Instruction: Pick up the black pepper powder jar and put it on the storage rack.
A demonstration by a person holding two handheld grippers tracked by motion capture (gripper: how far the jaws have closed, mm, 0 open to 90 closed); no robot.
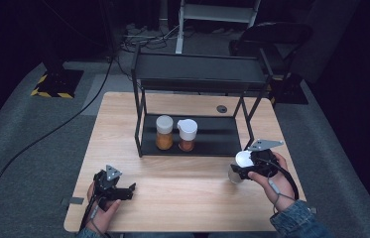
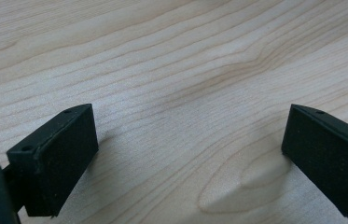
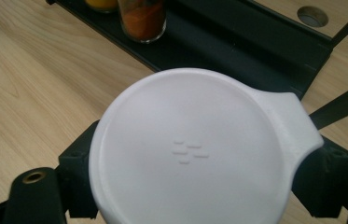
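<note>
On the pale wooden desk [image 1: 172, 178], a black two-tier metal rack [image 1: 197, 74] stands toward the far edge, and on the left part of its lower shelf two clear jars stand upright and just beside each other: a round-capped white-lidded jar of yellow-orange powder [image 1: 164, 132] and a white spouted-lid jar of darker orange-red powder [image 1: 187, 135]. Near the desk's right edge the right gripper [image 1: 242, 168] is clenched around a clear jar with a white spouted flip lid [image 3: 195, 149], its long axis upright, lid facing up, the lid's spout toward the rack; its contents cannot be made out. Near the front-left corner the left gripper [image 2: 185, 158] stands released, its black jaws wide apart over bare wood.
</note>
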